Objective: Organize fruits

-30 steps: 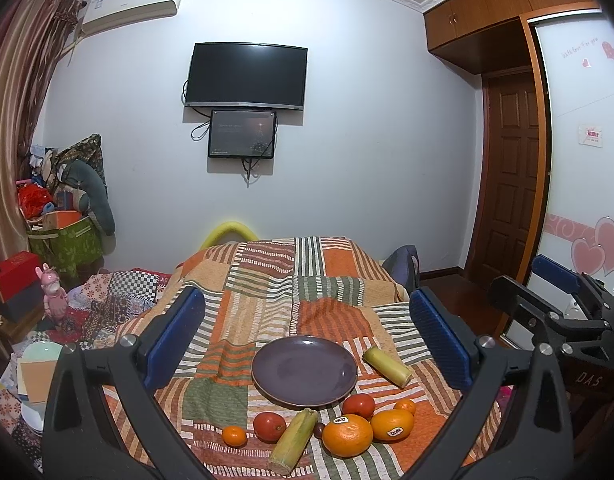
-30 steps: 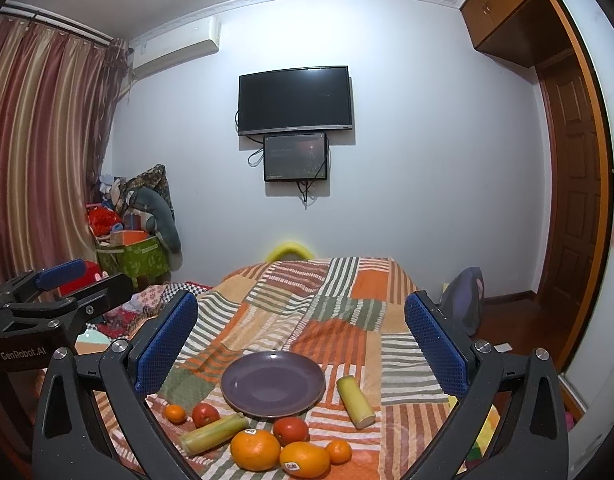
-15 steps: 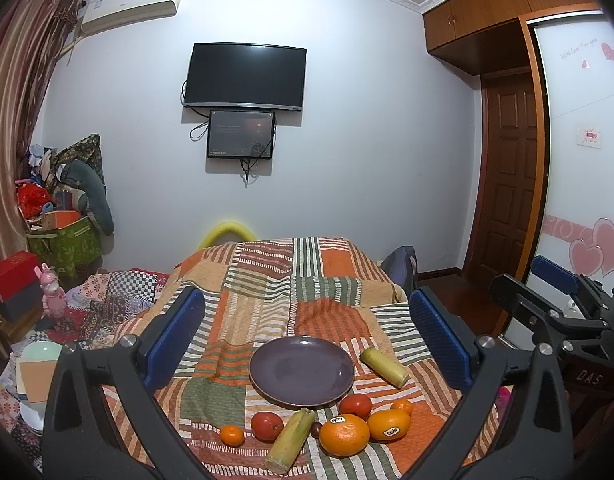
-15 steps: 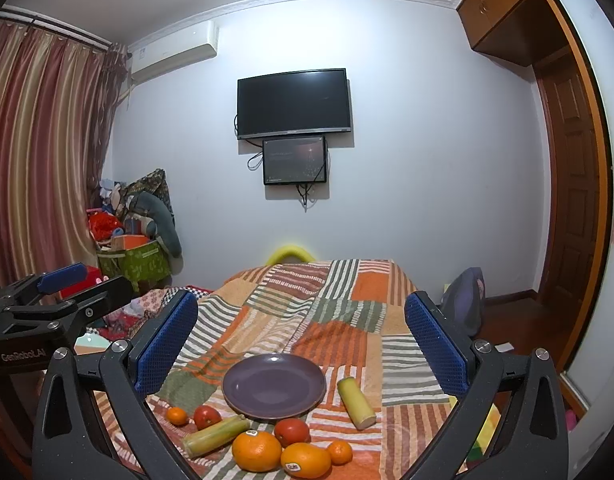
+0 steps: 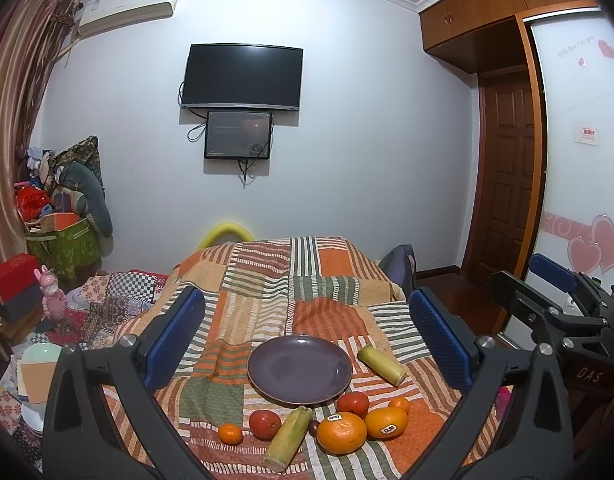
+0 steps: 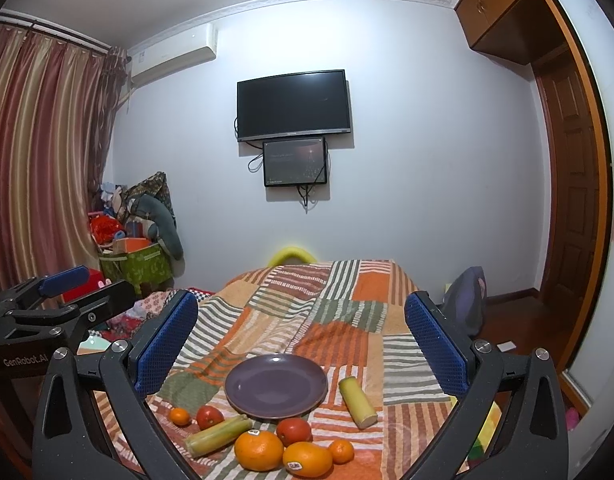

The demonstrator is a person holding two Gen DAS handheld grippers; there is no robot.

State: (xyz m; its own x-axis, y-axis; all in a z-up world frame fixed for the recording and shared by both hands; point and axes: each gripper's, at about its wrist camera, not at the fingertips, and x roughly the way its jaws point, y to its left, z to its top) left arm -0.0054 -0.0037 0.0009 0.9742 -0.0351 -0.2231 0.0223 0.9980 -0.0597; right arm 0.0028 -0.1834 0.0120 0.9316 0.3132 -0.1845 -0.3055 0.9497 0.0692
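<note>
An empty purple plate [image 5: 300, 369] [image 6: 276, 384] lies on a striped patchwork cloth. In front of it lie two large oranges [image 5: 341, 432] [image 6: 259, 450], two red tomatoes [image 5: 264, 424] [image 6: 293, 430], two small tangerines [image 5: 230, 434] [image 6: 341, 451] and a yellow-green cane piece [image 5: 288, 436] [image 6: 218, 434]. A second cane piece [image 5: 381, 365] [image 6: 357, 401] lies right of the plate. My left gripper [image 5: 307, 340] is open and empty, held above the fruit. My right gripper [image 6: 303, 344] is open and empty too, and shows at the right edge of the left wrist view [image 5: 555, 296].
The cloth-covered table [image 5: 267, 280] drops off at its left, right and far edges. Bags and boxes [image 5: 63, 232] pile up at the left wall. A TV [image 5: 241, 77] hangs on the far wall. A wooden door [image 5: 507, 176] and a wardrobe stand at the right.
Both grippers have drifted slightly; the fruit and plate sit a little lower and leftward in the views. Nothing on the cloth has moved.
</note>
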